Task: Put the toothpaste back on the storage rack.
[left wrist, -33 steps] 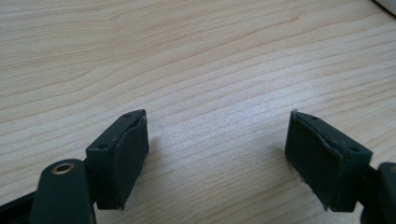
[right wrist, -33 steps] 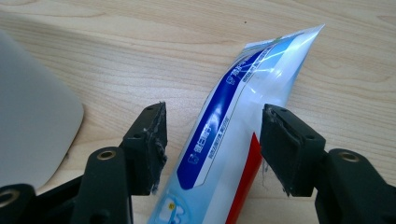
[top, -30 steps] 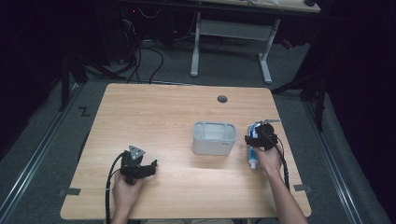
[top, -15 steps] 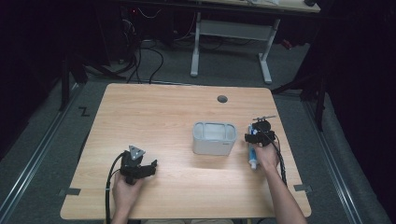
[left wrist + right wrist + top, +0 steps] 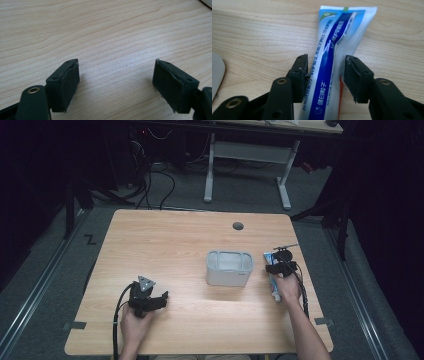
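Right now the right gripper [image 5: 325, 72] has its jaws around a toothpaste tube [image 5: 334, 57], which lies flat on the table [image 5: 165, 240] near the right edge, just right of a grey bin [image 5: 229, 268]. Vs 1 sec ago the jaws have just been closing: they were spread wide over the tube, now both pads sit at its 2 sides. Left pad looks to be touching the tube's edge; right pad is at the edge too, but whether it presses yet I can't tell for sure. Tube isn't visibly squashed, so I'd call it a pinch that's only just landing, not a firm hold.

From the high view the right gripper [image 5: 280, 262] sits over the tube [image 5: 274, 287] w/ the hand behind it, and the tube hasn't shifted on the table.

Left gripper [image 5: 116, 82] rests near the front-left corner, jaws spread wide, nothing btwn them but bare wood. In the high view the left gripper [image 5: 159, 299] is in the same spot as before.

Meaning: the grasp step is nearly done. Next prob a bit more squeeze, then a lift, likely toward the bin.
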`<action>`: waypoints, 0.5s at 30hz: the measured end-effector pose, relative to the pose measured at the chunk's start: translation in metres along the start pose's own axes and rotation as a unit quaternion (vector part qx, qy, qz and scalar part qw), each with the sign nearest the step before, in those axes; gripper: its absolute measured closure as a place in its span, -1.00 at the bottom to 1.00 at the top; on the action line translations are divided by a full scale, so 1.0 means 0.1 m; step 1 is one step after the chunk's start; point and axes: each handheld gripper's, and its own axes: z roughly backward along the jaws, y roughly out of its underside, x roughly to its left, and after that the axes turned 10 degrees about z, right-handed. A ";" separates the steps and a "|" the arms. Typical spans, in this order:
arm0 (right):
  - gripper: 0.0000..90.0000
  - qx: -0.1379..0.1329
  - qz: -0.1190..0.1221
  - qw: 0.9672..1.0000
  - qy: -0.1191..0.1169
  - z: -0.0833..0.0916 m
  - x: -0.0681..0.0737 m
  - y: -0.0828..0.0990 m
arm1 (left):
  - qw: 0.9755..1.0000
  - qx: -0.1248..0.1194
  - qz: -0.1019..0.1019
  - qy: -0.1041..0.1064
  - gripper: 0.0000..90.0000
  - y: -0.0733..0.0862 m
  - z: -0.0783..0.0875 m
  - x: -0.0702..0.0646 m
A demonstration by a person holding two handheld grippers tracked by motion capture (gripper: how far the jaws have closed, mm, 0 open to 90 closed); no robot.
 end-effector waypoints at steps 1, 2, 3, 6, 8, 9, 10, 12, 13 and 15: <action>0.25 0.002 0.002 1.000 -0.002 0.00 0.00 0.00 | 1.000 0.000 0.000 0.000 -0.51 0.00 0.00 0.00; 0.28 0.004 0.003 1.000 -0.004 0.00 0.00 0.00 | 1.000 0.000 0.000 0.000 -0.51 0.00 0.00 0.00; 0.30 0.004 0.007 1.000 -0.004 0.00 0.01 0.01 | 1.000 0.000 0.000 0.000 -0.51 0.00 0.00 0.00; 0.35 0.008 0.017 1.000 0.000 0.00 0.02 0.00 | 1.000 0.000 0.000 0.000 -0.51 0.00 0.00 0.00; 0.39 0.013 0.019 1.000 -0.002 0.00 0.01 -0.01 | 1.000 0.000 0.000 0.000 -0.51 0.00 0.00 0.00; 0.41 0.012 0.021 1.000 -0.003 0.00 0.00 -0.01 | 1.000 0.000 0.000 0.000 -0.51 0.00 0.00 0.00; 0.43 0.013 0.022 1.000 -0.003 0.01 0.00 -0.01 | 1.000 0.000 0.000 0.000 -0.51 0.00 0.00 0.00; 0.46 0.012 0.025 1.000 -0.003 0.01 0.00 -0.01 | 1.000 0.000 0.000 0.000 -0.51 0.00 0.00 0.00; 0.48 0.012 0.028 1.000 -0.002 0.02 0.00 -0.01 | 1.000 0.000 0.000 0.000 -0.51 0.00 0.00 0.00; 0.52 0.012 0.033 0.999 0.000 0.02 0.01 -0.01 | 1.000 0.000 0.000 0.000 -0.51 0.00 0.00 0.00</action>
